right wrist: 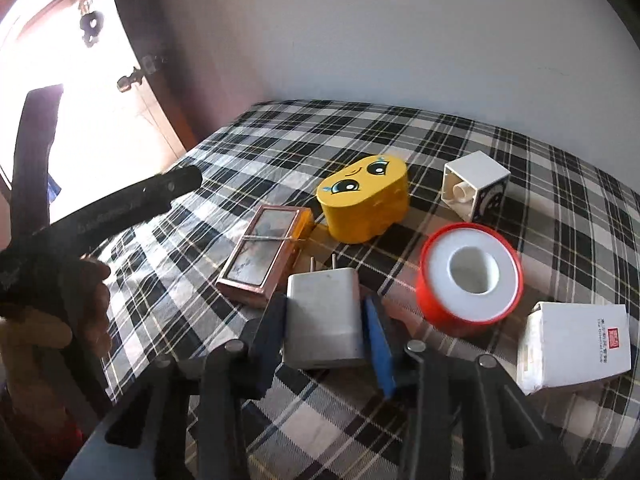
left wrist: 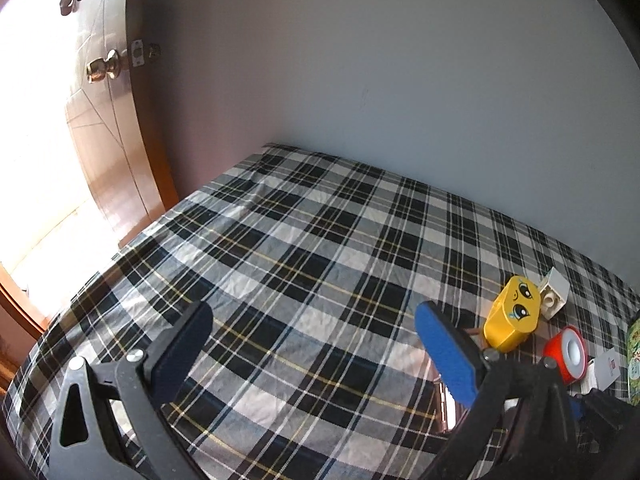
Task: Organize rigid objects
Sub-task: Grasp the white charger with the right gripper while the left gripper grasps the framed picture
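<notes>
My right gripper (right wrist: 325, 312) is shut on a white plug charger (right wrist: 324, 316), prongs pointing away, held just over the plaid cloth. Around it lie a rose-gold mirror case (right wrist: 264, 254), a yellow face box (right wrist: 366, 202), a white toy block (right wrist: 474, 188), a red and white tape roll (right wrist: 470, 280) and a white carton (right wrist: 574, 346). My left gripper (left wrist: 314, 320) is open and empty above bare cloth, left of the yellow face box (left wrist: 510, 314), white block (left wrist: 554, 294) and tape roll (left wrist: 568, 354). The left gripper also shows in the right wrist view (right wrist: 120, 204).
The plaid-covered surface (left wrist: 300, 240) meets a grey wall at the back. A wooden door with a brass knob (left wrist: 102, 68) stands open at the left, with bright light beyond it. A colourful printed item (left wrist: 634, 352) sits at the right edge.
</notes>
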{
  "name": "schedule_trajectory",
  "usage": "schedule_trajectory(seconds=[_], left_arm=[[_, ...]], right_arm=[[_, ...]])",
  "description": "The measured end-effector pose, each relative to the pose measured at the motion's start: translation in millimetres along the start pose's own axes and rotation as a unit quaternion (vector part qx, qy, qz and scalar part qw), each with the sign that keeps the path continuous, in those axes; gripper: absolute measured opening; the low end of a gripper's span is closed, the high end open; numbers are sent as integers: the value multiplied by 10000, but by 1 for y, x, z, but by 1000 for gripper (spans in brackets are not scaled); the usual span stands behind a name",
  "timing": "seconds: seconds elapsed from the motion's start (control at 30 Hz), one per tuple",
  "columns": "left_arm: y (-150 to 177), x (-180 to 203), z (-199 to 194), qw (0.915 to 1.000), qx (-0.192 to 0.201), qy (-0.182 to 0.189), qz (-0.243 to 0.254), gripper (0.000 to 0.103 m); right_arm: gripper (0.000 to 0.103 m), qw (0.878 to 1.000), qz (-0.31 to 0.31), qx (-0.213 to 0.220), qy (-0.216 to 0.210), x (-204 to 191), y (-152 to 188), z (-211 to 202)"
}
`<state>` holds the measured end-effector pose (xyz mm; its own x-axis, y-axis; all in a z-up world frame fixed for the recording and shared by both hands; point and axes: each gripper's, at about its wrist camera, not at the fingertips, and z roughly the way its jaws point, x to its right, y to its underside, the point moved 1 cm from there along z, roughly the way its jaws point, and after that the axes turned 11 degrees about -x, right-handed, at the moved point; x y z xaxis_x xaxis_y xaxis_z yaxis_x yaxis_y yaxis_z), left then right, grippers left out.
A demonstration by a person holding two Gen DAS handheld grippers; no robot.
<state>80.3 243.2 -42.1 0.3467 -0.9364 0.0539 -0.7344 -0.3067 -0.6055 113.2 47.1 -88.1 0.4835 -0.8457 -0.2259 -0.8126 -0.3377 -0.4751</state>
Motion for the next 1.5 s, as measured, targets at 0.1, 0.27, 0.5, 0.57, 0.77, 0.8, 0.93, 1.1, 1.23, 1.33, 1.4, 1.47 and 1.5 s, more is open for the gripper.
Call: schedule_trajectory(seconds=[0.1,0.27,0.5,0.57,0.77,0.8,0.93,1.1,1.23,1.33,1.4,1.47,1.5], left_arm=[[2,7,1,9999,-19,15,136,102],[5,17,3,9992,-122,178,342,102],[16,48,3,9910,-322,916,926,102],[20,60,4,9870,-412,1067,1128,102],[29,88,18,9817,-719,753,1593,86],[28,88,21,9820,-804,702,1555,85],[28,81,27,9830,-969,744,1373,79],[29,77,21,9833,-872,889,1324,45],[29,70,20,9832,-868,1085,1187,45],[28,61,19,9842,-841,1322,828,45],[28,54,15,9861,-700,1393,574,45],[27,51,10,9877,-516,1411,433,45],[27,50,6,9887,-383,1408,351,45]], right_arm=[[43,9994,-130,-22,308,-10,-3,5],[42,9964,-409,-108,728,-24,-4,11],[41,9989,166,315,305,0,17,-18],[41,9972,171,572,446,4,26,-33],[41,9870,330,1252,952,24,52,-74],[41,9861,334,1290,992,26,53,-77],[41,9848,380,1320,1060,26,57,-82],[41,9854,344,1291,1059,21,61,-81],[41,9835,287,1368,1145,17,62,-82],[41,9807,268,1512,1213,16,63,-87],[41,9781,271,1639,1254,16,64,-92],[41,9758,294,1760,1267,17,64,-98],[41,9746,317,1832,1248,18,64,-101]])
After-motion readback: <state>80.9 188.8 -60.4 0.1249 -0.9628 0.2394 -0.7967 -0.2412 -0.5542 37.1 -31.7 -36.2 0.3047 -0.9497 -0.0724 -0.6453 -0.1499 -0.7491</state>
